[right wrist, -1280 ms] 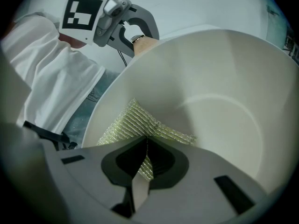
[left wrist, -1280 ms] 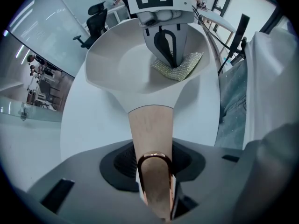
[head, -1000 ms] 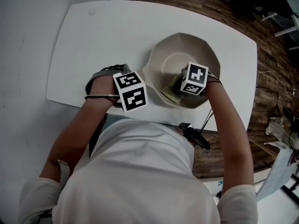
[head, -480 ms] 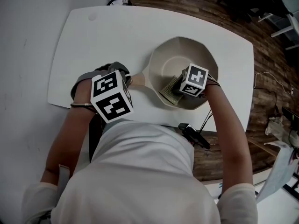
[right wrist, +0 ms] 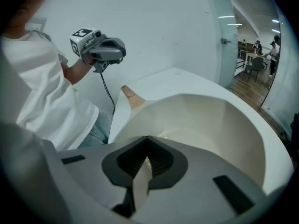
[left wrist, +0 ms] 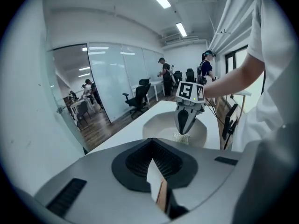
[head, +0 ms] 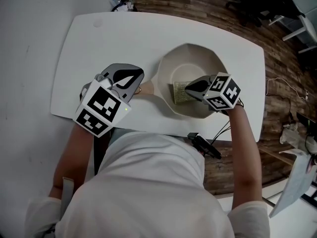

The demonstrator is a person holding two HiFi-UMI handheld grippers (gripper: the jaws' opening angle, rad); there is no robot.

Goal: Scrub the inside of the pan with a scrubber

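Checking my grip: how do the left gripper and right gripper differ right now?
The left gripper's fingers have just closed on nothing; the right gripper's fingers pinch the scrubber. The left gripper hangs by the handle; the right gripper reaches inside the pan. Both are shut.

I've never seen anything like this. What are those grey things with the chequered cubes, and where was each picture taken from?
There is no robot here. A person holds a hand-operated two-jaw gripper in each hand, and the patterned cubes are parts of them. The head view looks down from a camera on the person's head. The other two views come from cameras riding on each gripper and look along its jaws. On the white table stands a cream pan, its handle pointing towards the left gripper. That gripper is up in the air, its jaws together on nothing. The right gripper is over the pan and seems to pinch the edge of the scrubber.
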